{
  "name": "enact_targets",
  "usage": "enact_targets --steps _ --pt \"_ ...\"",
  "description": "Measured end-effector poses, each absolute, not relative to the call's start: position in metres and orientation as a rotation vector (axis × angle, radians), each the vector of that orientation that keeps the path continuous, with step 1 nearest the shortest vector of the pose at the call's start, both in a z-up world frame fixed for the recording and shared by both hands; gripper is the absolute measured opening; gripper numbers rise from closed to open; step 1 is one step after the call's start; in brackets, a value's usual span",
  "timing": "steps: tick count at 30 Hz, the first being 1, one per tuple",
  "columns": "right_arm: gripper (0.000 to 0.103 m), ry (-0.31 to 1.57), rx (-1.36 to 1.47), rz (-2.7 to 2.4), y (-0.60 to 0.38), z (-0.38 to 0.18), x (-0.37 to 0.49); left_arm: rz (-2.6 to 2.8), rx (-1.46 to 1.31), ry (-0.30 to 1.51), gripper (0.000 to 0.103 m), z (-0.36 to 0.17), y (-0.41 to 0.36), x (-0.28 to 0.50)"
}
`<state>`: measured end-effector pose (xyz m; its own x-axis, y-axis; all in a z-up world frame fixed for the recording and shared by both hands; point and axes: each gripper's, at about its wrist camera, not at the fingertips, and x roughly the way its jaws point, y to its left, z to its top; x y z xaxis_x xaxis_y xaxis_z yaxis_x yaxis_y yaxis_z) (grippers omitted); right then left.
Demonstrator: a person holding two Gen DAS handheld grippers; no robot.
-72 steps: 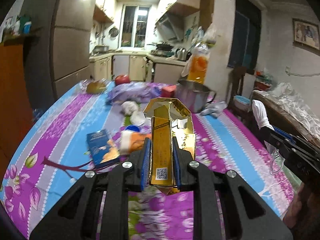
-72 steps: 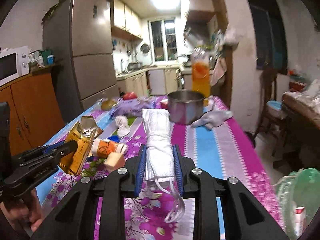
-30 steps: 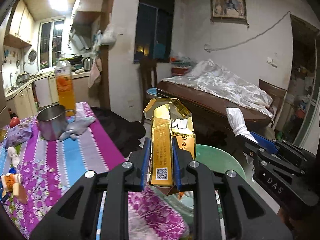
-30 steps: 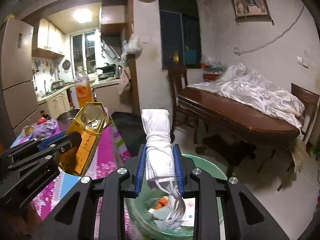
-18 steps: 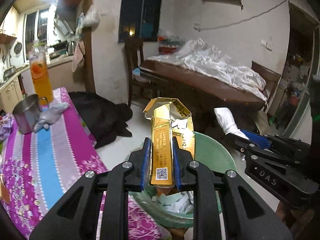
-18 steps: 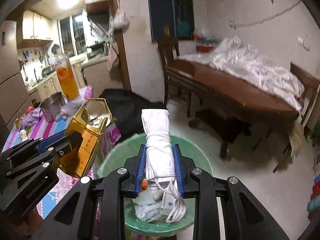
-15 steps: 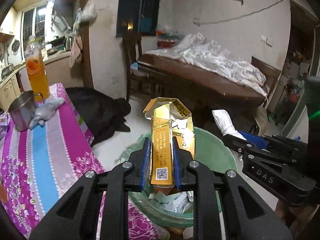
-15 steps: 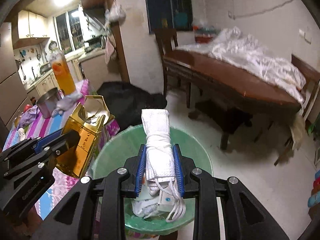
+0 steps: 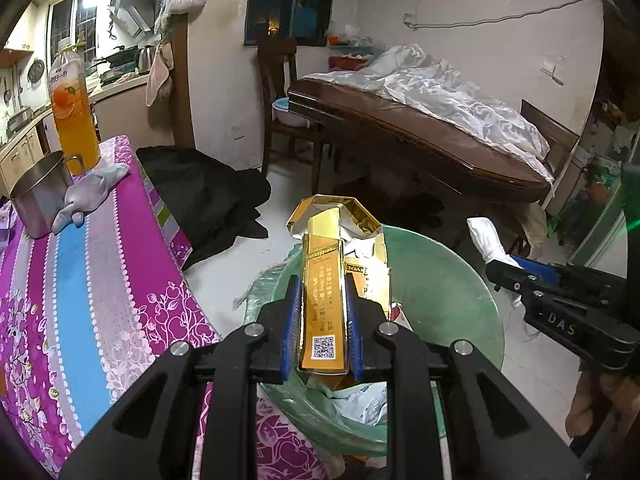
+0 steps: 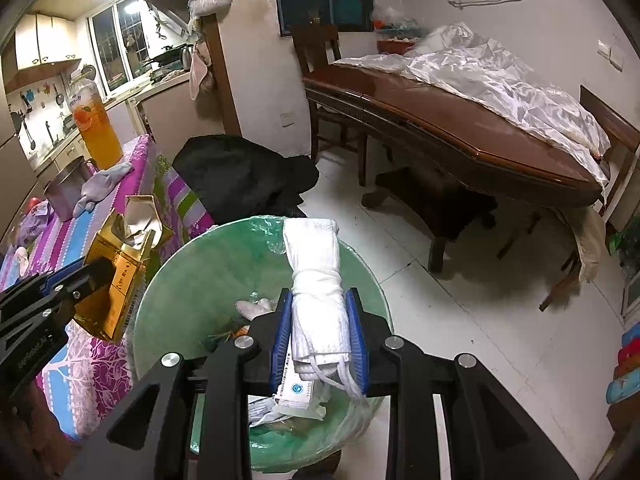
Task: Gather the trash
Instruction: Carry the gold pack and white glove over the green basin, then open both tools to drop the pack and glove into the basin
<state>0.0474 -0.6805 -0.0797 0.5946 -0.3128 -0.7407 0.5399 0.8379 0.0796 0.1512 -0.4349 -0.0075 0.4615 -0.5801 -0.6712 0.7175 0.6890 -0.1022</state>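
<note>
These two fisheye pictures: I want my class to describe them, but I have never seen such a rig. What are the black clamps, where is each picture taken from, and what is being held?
No robot here: a person carries a hand-held two-finger clamp in each hand, with a camera looking along its fingers. The left wrist view shows the left gripper shut on a gold carton. The right wrist view shows the right gripper shut on a rolled white cloth. Both hang above a green-lined bin that already holds some rubbish. Beside it, a flowered tablecloth bears a metal pot, an orange drink bottle and a grey glove.
</note>
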Motion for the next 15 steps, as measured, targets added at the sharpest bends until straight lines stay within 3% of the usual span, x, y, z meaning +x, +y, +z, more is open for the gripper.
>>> enact_targets --steps 15 --pt "0.029 0.793 0.302 -0.495 -0.6715 -0.0778 0.0527 -0.794 0.216 0.754 0.019 -0.0122 -0.4398 0.1557"
